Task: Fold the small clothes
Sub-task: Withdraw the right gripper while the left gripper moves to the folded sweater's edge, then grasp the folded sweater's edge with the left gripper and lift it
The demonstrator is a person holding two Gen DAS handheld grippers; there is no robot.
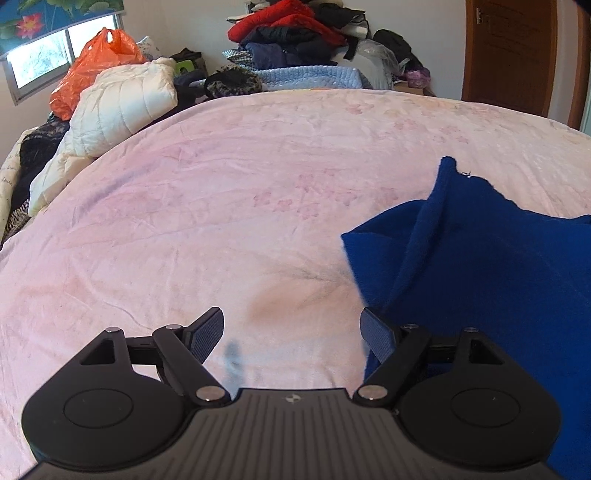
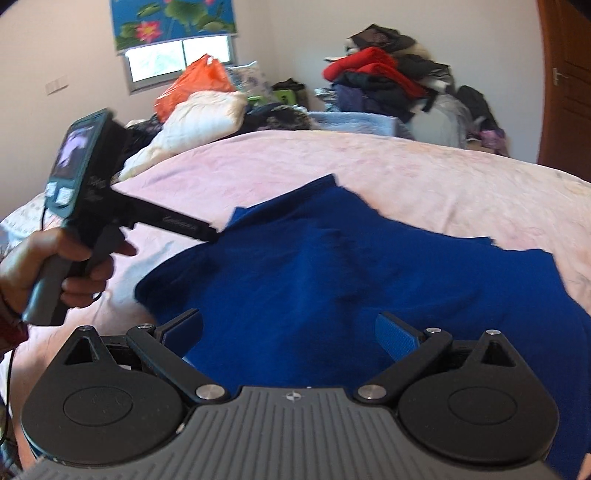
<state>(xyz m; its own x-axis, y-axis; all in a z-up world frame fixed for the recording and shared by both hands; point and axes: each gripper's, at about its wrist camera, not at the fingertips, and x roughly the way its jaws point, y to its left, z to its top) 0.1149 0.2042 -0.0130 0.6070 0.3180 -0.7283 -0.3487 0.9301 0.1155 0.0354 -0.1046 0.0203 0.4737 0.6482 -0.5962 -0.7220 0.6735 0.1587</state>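
A dark blue cloth lies spread and rumpled on the pink bedsheet. My right gripper hovers over its near part, open wide, with the fabric below the fingers and nothing pinched. In the left wrist view the blue cloth fills the right side, one corner standing up. My left gripper is open over bare sheet, its right finger at the cloth's left edge. The right wrist view shows a hand holding that left gripper, tips at the cloth's far-left edge.
At the bed's far end sits a heap of clothes with red and dark garments. A white quilted jacket and an orange plastic bag lie at the far left under a window. A brown door stands at the right.
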